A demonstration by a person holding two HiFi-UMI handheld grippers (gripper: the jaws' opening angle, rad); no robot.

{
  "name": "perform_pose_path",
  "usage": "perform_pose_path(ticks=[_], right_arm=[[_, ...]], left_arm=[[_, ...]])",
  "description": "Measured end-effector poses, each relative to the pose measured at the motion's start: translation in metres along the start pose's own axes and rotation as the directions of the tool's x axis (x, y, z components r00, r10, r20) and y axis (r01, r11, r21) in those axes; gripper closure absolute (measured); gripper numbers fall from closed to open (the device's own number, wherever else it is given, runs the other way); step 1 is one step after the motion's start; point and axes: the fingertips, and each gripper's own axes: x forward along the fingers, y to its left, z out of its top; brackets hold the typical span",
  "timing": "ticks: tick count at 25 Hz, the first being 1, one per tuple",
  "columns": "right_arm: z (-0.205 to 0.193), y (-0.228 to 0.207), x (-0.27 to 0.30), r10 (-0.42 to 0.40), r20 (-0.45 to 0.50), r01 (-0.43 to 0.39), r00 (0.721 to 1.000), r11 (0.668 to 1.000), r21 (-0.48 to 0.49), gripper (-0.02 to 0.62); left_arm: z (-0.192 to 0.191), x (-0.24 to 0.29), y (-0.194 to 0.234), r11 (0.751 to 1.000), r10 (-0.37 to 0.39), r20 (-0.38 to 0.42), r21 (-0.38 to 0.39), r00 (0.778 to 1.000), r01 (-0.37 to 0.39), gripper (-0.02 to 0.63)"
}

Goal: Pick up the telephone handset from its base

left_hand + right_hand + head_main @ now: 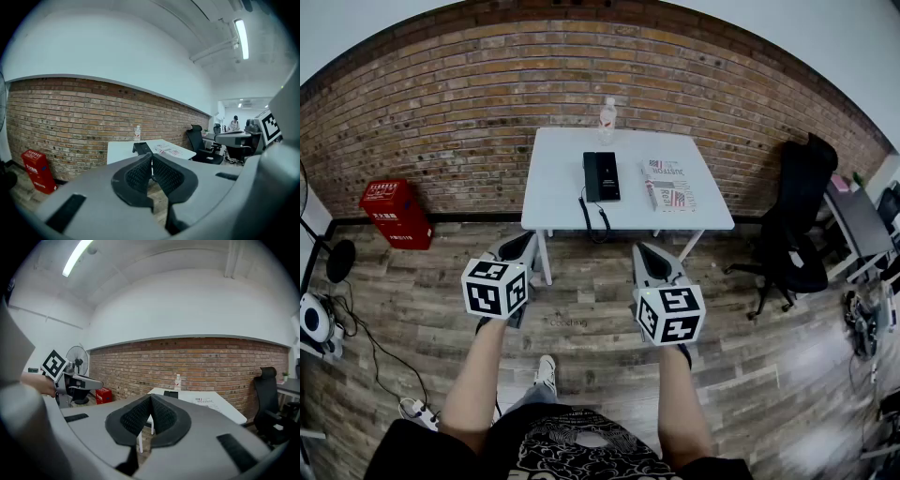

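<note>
A black telephone (pixel 601 175) with its handset on the base lies on the white table (pixel 562 192) against the brick wall; its coiled cord (pixel 593 222) hangs over the front edge. It shows small in the left gripper view as the telephone (pixel 141 148) and in the right gripper view as the telephone (pixel 170 394). My left gripper (pixel 525 246) and right gripper (pixel 648 251) hang over the wooden floor well short of the table. Both are shut and hold nothing, as the left gripper (pixel 152 157) and the right gripper (pixel 151 398) show close up.
A clear water bottle (pixel 607 120) stands at the table's back edge, a newspaper (pixel 667 184) lies right of the telephone. A black office chair (pixel 795 234) stands right of the table, a red box (pixel 395 213) left by the wall. Cables (pixel 366 337) and a fan (pixel 314 319) lie at far left.
</note>
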Motion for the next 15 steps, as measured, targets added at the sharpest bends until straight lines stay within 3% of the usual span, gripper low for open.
perform_pose_path(ticks=[15], right_arm=[[-0.002,-0.008,0.045,0.009,-0.024,-0.008,1.000,1.000,0.030,0.595]], left_arm=[[0.003,0.039,0.023,0.998,-0.046,-0.014,-0.037,0.999,0.046,0.592]])
